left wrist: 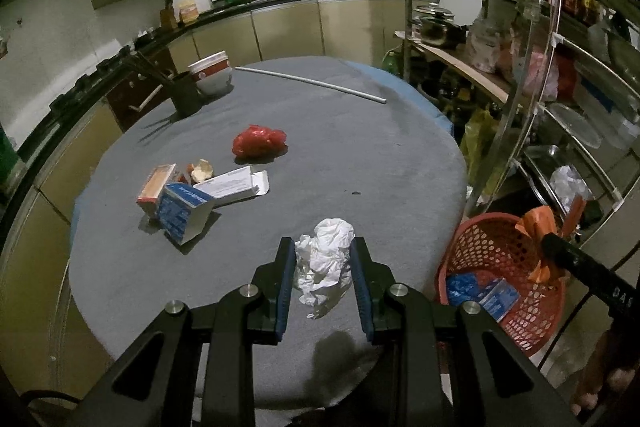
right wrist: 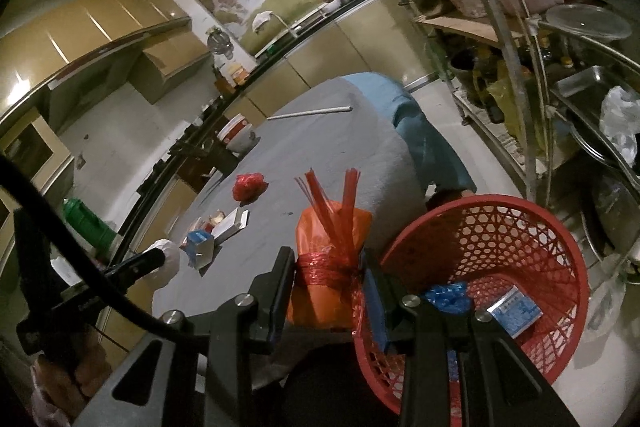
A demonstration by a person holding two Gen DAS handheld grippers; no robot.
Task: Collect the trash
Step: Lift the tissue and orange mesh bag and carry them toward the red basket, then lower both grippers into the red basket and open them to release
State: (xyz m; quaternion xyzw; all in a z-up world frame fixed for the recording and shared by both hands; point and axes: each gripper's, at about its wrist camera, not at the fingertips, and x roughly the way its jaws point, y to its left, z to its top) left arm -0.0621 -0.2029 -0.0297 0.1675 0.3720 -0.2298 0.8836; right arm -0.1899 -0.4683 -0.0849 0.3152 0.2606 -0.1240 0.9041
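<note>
We had the left gripper (left wrist: pixel 323 267) clamped on a crumpled white paper tissue (left wrist: pixel 326 261), both blue pads pressed into its sides, holding it just above the round grey-covered table (left wrist: pixel 360 155). The red plastic mesh basket (left wrist: pixel 516 291) sat off the table's right edge, lower than the top, which is probably why we kept it there: stuff can just be carried over the rim and dropped in.

Our right gripper (right wrist: pixel 329 279) was closed on an orange plastic bag tied with red string (right wrist: pixel 328 259), gripping it around the tied neck, likely because that's the firmest bit of a floppy bag. It hung right beside the basket's rim, between the table and the basket. Already inside the basket were a scrunched blue plastic wrapper (right wrist: pixel 448 297) and a small blue-and-white carton (right wrist: pixel 516 311).

Still left on the table: a crumpled red plastic bag (left wrist: pixel 260 141) near the middle, and left of that a pile with a blue-and-white cardboard box (left wrist: pixel 186 211), an open white carton (left wrist: pixel 234 183) and an orange box (left wrist: pixel 156 187). So by our guess we were maybe a third through, with two drops pending.
</note>
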